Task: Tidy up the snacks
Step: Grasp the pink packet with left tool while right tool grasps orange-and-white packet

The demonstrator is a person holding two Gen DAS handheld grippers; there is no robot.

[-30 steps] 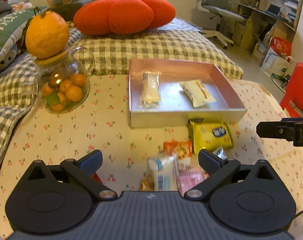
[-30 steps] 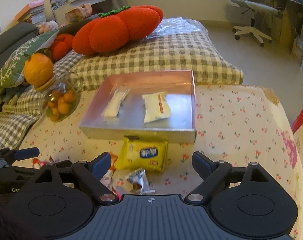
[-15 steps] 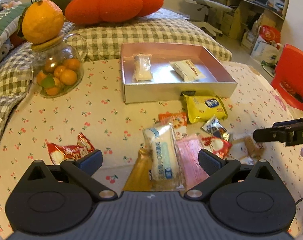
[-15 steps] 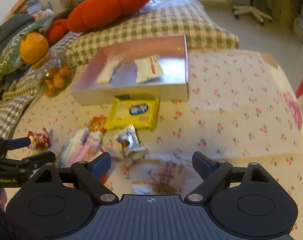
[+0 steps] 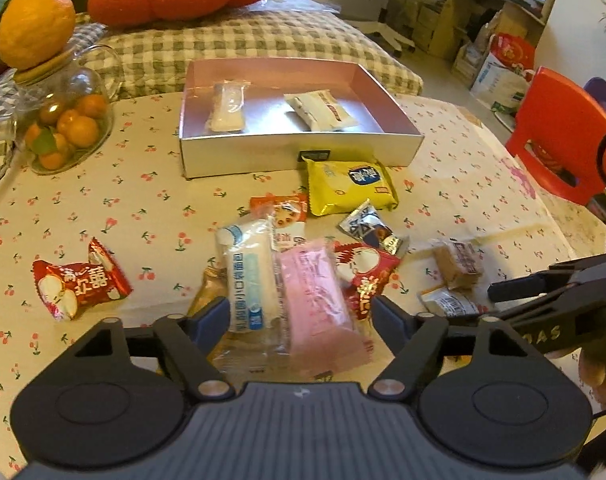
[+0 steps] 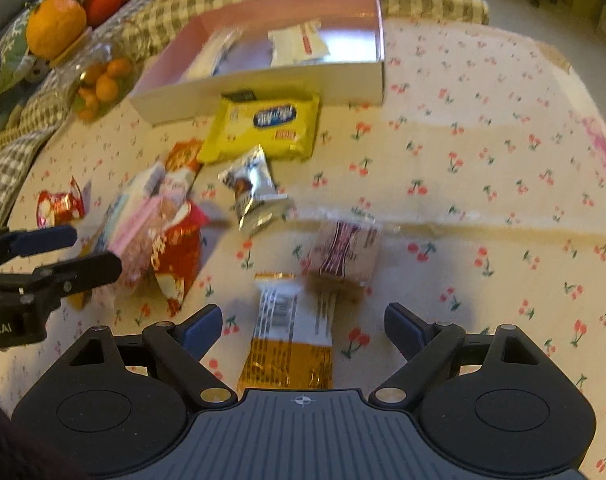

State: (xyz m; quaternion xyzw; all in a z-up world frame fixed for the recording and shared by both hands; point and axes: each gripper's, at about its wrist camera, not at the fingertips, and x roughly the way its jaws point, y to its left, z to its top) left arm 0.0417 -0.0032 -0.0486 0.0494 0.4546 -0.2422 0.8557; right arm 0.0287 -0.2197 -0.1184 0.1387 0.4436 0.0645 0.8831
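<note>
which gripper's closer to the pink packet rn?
Left. The left gripper is open, straddling the pink packet. The right gripper is off to its right, open over the gold-ended bar.

- Left gripper [image 5: 301,314]: jaws spread wide, over the white-and-blue packet [image 5: 250,276] and pink packet [image 5: 317,294], which lie side by side between the fingers; contact not discernible
- Open silver box [image 5: 299,155] beyond — two pale packets inside, well apart
- Yellow packet [image 5: 351,188] touching the box's front wall
- Red packet [image 5: 79,280] lying apart, left; right gripper [image 5: 499,292] at right edge
</note>
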